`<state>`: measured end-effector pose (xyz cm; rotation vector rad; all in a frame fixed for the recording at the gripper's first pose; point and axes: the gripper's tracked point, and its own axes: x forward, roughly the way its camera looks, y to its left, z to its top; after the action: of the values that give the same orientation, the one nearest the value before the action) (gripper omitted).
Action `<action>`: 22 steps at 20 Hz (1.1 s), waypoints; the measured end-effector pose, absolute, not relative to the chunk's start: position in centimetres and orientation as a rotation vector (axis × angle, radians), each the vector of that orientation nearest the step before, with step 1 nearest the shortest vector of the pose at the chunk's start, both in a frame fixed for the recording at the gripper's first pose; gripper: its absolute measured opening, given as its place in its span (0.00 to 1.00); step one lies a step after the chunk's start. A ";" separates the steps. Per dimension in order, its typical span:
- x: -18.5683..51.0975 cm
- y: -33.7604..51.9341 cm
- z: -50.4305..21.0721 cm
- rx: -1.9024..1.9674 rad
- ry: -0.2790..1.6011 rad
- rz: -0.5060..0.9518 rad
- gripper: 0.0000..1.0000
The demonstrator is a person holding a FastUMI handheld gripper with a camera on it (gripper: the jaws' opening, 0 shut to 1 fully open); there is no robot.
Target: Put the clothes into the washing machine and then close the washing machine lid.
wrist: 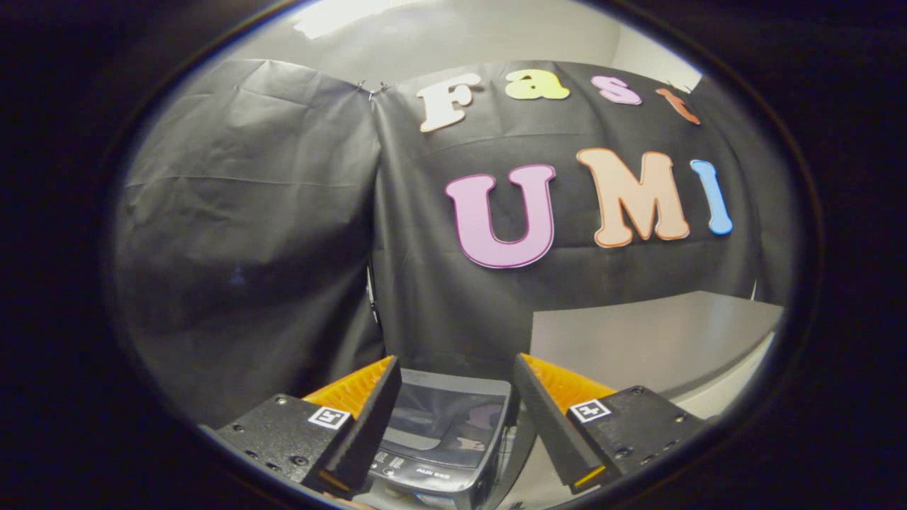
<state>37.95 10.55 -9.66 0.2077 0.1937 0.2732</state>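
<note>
We see our gripper point(457, 418) with jaws spread wide, holding nothing. The washing machine point(443, 443) sits below between them, its dark lid point(443, 414) down, beside the grey desk point(652, 340).

Gripper point(457, 425) fingers spread wide, nothing held; washing machine point(443, 439) w/ lid shut just below/between them

washing machine point(443, 432) between gripper point(457, 418) fingers

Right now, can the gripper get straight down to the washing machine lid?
Probably yes. The gripper is open with nothing between its fingers, and the washing machine sits between and below them, its lid looking shut. Nothing stands in between.
</note>
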 end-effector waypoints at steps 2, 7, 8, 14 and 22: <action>36.4 9.2 -9.2 0.206 0.131 0.256 0.96; 33.1 6.6 -7.1 0.105 0.015 0.223 0.96; 32.6 6.5 -6.6 0.067 -0.006 0.214 0.96; 27.9 5.9 -7.0 -0.056 -0.040 0.216 0.96; 24.2 0.2 -11.8 0.132 -0.015 0.139 0.96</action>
<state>24.24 0.23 -11.85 0.1317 -0.0153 0.1386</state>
